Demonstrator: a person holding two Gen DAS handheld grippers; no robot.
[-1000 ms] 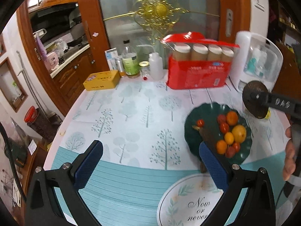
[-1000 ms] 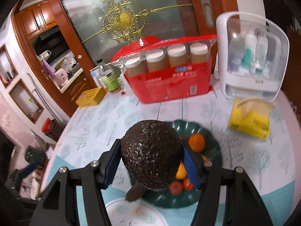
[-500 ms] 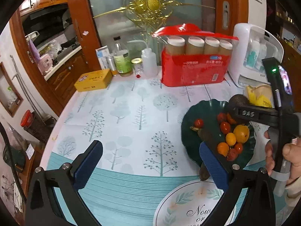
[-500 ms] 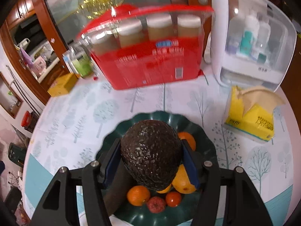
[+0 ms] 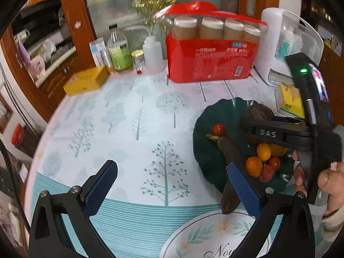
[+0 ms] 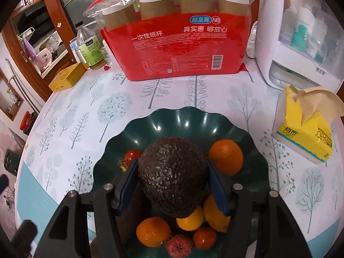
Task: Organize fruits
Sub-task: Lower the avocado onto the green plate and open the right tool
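1. While the right gripper (image 6: 173, 185) hangs over the dark green scalloped plate (image 6: 189, 120), its blue pads are clamped on a dark, bumpy avocado (image 6: 173, 176), one pad on each side.
2. From the left wrist view you can see that same avocado (image 5: 259, 112) above the far side of the plate (image 5: 206, 150), with the right gripper (image 5: 263, 119) body showing "DAS" in pale letters and a green light lit on the device mounted on top.
3. The left gripper (image 5: 172, 185) is spread wide with nothing between its pads, hovering over the teal-striped edge of the tablecloth (image 5: 129, 118), just left of the plate.
4. Already in the plate: an orange (image 6: 225, 157), a cherry tomato (image 6: 133, 155), a few smaller orange and yellow citrus under the avocado, a small red fruit (image 6: 179, 246) at the near rim, and a long dark brownish thing (image 5: 229, 172) I can't identify that sticks out past the near rim.
5. Readable stuff: the red pack of paper cups (image 6: 180, 45) behind the plate says "一次性纸杯" and "真实惠 够放心", with a blue "NB" badge and a barcode.
6. The tablecloth's round emblem starts with "Nou", rest is cut off.
7. A yellow tissue pack (image 6: 305, 133) sits right of the plate, apart from it; its print is too warped to read.
8. A yellow box (image 5: 87, 81) sits far left near the bottles.
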